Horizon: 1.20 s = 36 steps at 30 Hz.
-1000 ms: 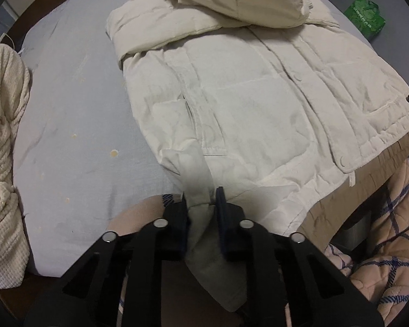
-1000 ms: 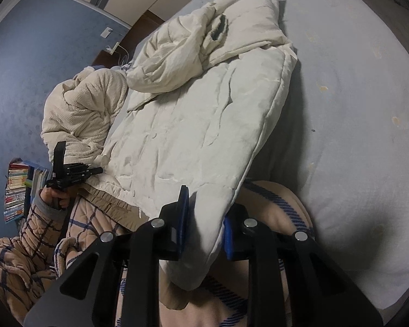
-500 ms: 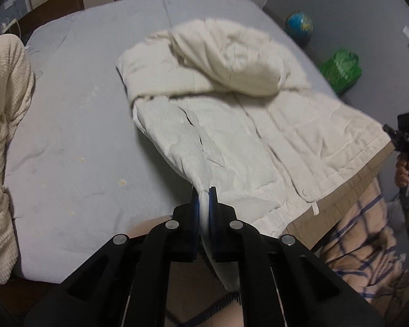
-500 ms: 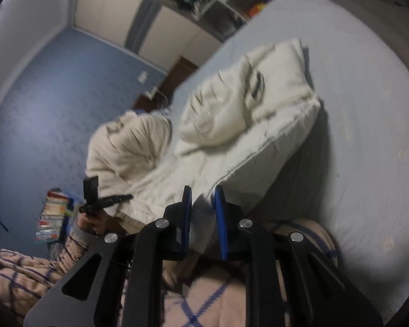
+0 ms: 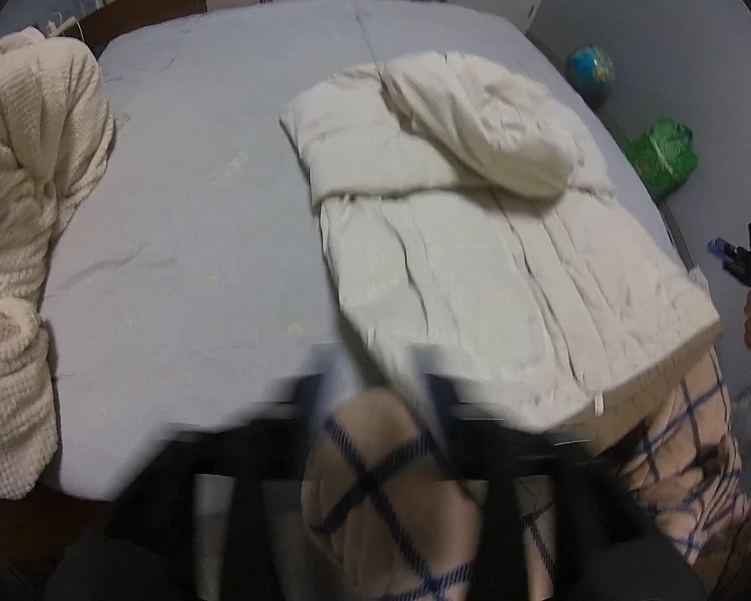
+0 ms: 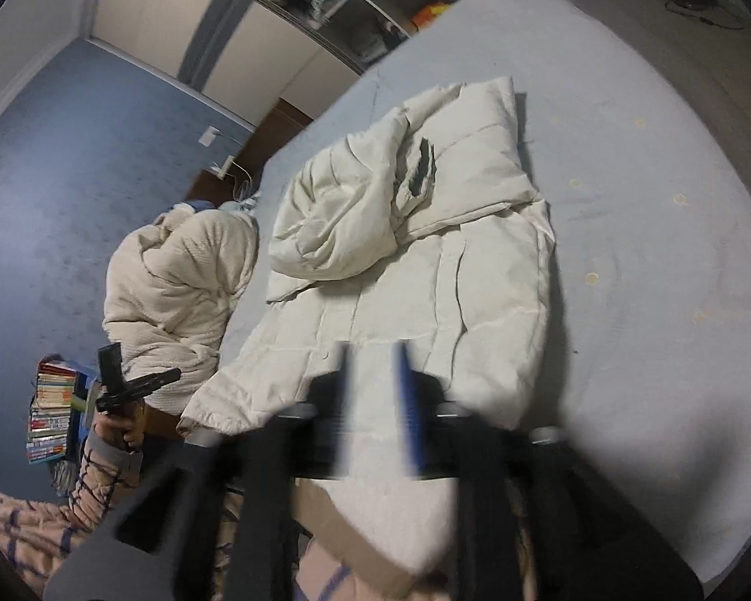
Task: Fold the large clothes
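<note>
A cream padded jacket lies front-up on the grey-blue bed, sleeves and hood folded over its top; it also shows in the right wrist view. Its hem hangs off the near bed edge. My left gripper is heavily blurred at the hem's left corner, jaws apart with no cloth clearly between them. My right gripper is blurred too, jaws apart over the hem's right part, with the jacket behind them. Each gripper appears small in the other's view: the right one and the left one.
A cream waffle-knit blanket is heaped at the bed's left side. My plaid-trousered legs are against the near bed edge. A green bag and a globe are on the floor at right. A book stack stands at left.
Both grippers were shut on the jacket's hem corners and lifted them; now the jaws have opened, the hem has dropped back, and both grippers have pulled up and away, blurred by motion.
</note>
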Each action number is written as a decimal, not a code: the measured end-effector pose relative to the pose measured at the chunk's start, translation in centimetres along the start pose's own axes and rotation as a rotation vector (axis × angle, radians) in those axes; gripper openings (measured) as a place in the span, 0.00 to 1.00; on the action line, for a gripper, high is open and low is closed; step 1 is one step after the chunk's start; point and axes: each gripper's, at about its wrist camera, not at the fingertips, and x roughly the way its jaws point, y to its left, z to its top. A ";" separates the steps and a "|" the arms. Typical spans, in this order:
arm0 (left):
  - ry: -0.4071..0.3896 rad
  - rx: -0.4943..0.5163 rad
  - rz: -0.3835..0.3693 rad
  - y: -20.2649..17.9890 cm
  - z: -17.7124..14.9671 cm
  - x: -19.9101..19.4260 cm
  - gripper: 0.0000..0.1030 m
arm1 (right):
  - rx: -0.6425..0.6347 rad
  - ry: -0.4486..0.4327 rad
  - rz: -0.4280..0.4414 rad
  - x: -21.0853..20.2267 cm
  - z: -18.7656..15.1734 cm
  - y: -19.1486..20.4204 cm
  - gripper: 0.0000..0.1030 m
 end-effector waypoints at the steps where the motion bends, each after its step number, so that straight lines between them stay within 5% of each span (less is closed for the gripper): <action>1: -0.024 0.006 0.002 -0.2 0.3 -0.1 0.75 | 0.004 0.004 0.004 0.7 0.3 0.1 0.65; 12: -0.009 -0.026 -0.184 -6.7 9.6 8.8 0.77 | 0.027 0.036 0.031 13.5 8.2 2.6 0.66; 20: 0.016 -0.316 -0.364 -6.4 14.8 16.4 0.78 | -0.023 0.033 -0.021 20.0 13.2 3.8 0.66; 26: 0.120 -0.372 -0.453 -7.2 16.0 21.5 0.78 | -0.027 0.082 -0.084 23.9 15.0 2.5 0.65; 28: 0.136 -0.361 -0.485 -7.9 16.1 22.5 0.65 | -0.038 0.110 -0.063 25.1 15.0 2.5 0.59; 30: 0.143 -0.369 -0.502 -8.3 16.3 23.3 0.46 | -0.096 0.123 -0.072 26.0 14.8 3.1 0.37; 31: 0.138 -0.369 -0.502 -8.4 16.5 23.5 0.31 | -0.120 0.128 -0.072 26.2 14.8 3.3 0.13; 33: 0.110 -0.372 -0.542 -8.5 17.0 23.5 0.17 | -0.135 0.114 -0.056 26.2 15.3 3.4 0.06; 36: 0.005 -0.391 -0.622 -8.3 17.7 22.0 0.15 | -0.150 0.020 -0.019 24.2 17.2 4.2 0.05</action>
